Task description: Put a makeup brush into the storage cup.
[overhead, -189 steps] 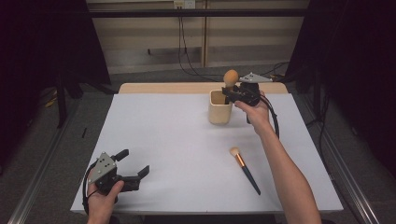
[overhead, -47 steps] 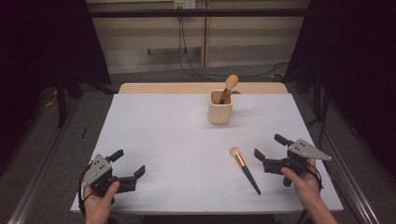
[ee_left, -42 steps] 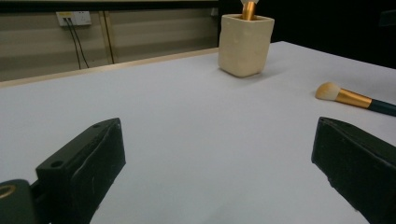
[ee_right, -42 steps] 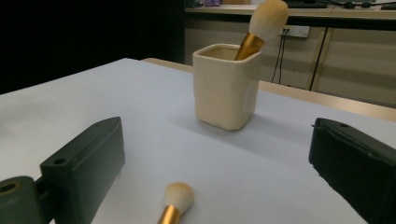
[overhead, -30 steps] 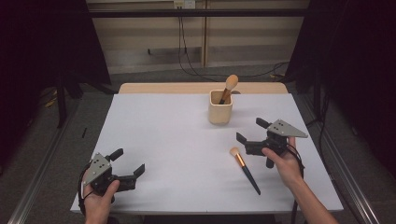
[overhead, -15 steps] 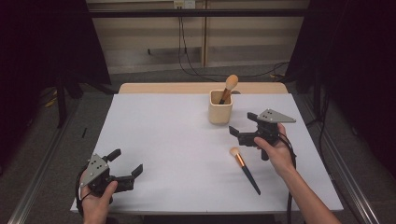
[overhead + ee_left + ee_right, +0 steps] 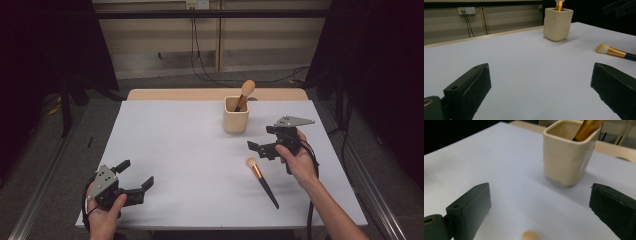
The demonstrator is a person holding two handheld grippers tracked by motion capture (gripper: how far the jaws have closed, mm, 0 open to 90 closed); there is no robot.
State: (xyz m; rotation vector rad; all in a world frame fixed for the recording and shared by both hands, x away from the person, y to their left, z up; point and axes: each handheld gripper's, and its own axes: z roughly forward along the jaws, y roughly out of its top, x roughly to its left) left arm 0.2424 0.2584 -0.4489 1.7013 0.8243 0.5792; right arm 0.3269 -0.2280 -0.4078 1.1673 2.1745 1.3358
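White table (image 7: 190, 150), bare in the middle. Right gripper (image 7: 263, 140) above it, jaws wide apart, just beyond the loose brush's head. Left gripper (image 7: 136, 178) at near left corner, jaws apart, nothing between. Cream cup (image 7: 235, 114) far centre, upright, one brush (image 7: 244, 94) leaning inside. Loose brush (image 7: 261, 175) flat, well apart from cup.
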